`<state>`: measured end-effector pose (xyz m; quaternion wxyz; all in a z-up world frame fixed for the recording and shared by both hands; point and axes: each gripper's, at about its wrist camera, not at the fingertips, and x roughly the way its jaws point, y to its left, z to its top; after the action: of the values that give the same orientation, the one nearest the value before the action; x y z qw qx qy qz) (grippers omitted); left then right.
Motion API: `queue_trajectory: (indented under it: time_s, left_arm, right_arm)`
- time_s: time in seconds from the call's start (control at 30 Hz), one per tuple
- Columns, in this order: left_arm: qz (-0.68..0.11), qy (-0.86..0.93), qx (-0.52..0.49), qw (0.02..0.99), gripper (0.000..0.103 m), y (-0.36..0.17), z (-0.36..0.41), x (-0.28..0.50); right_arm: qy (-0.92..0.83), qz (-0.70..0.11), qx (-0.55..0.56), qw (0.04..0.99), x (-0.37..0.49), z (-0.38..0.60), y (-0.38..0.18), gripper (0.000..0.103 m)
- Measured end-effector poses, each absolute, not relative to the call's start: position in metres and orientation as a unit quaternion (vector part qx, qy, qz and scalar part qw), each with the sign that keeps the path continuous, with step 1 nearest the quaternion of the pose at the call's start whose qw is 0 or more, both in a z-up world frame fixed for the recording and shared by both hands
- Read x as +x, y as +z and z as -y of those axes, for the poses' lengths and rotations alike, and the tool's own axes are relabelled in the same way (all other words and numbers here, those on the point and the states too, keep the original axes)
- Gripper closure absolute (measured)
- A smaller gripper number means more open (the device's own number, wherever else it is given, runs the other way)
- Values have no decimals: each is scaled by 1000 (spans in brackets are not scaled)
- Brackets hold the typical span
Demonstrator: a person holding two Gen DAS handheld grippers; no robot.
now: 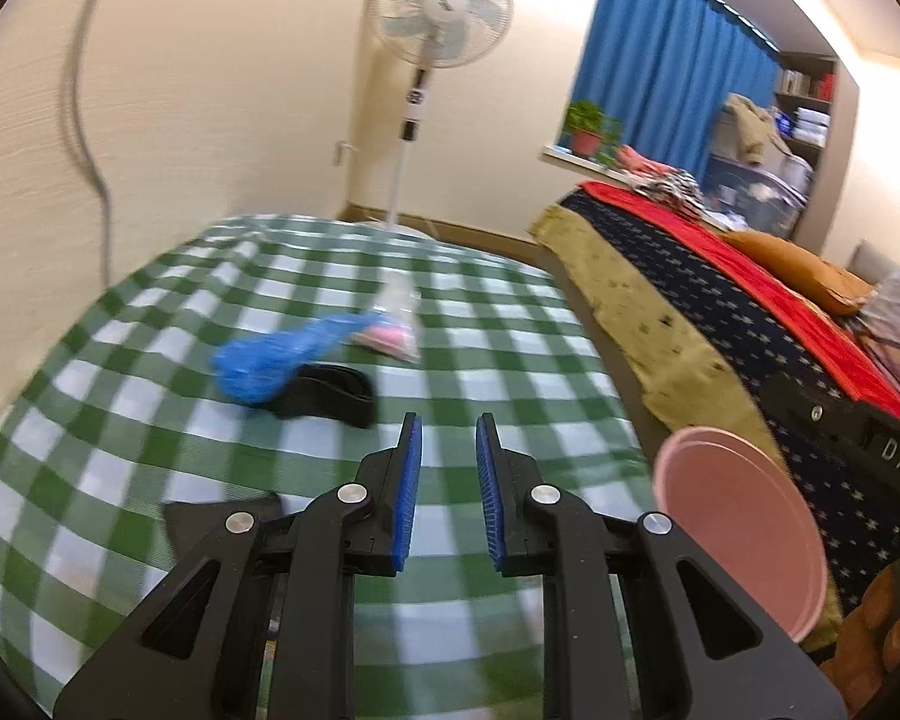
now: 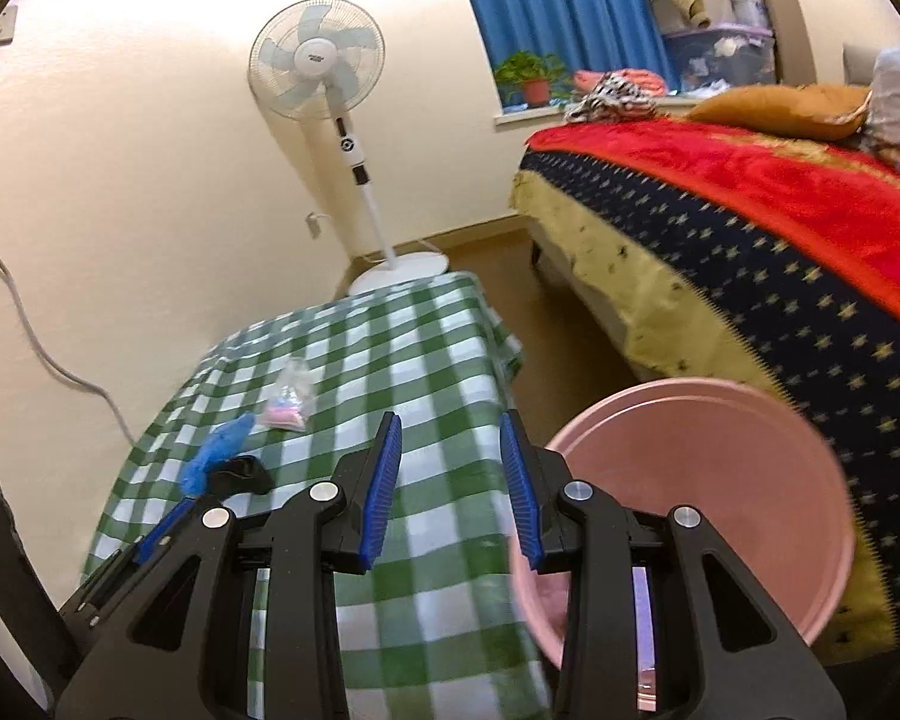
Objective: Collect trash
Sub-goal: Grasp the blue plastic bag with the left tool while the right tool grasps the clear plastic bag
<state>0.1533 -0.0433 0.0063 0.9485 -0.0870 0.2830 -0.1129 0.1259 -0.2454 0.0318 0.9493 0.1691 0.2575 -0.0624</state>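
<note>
Three bits of litter lie together on the green-checked tablecloth, toward its far left part: a crumpled blue plastic wrapper, a black band touching the wrapper's near side, and a clear bag with pink contents just to the right of the wrapper's far end. In the right wrist view the same group sits left of the fingers, the blue wrapper nearest, the black band against it and the clear bag just beyond. Motion blur softens all three, so what the black band is made of is hard to tell.

The left gripper hangs over the near middle of the cloth, its blue-padded jaws apart with nothing between them. The right gripper is likewise spread and empty, poised over the table's near right edge.

A pink bin stands just off the table's right side, its rim showing at the right of the left wrist view. Beyond it to the right is a bed with a red and navy starred cover. A white pedestal fan stands against the far wall, and a blue curtain hangs at the far right with a potted plant on the sill.
</note>
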Motion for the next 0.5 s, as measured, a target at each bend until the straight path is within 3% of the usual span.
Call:
queue_trajectory:
  time_s: [0.5]
  left_arm:
    - [-278, -48, -67, 957, 83, -3, 6, 184]
  right_arm:
    - [11, -276, 194, 941, 174, 217, 1, 71]
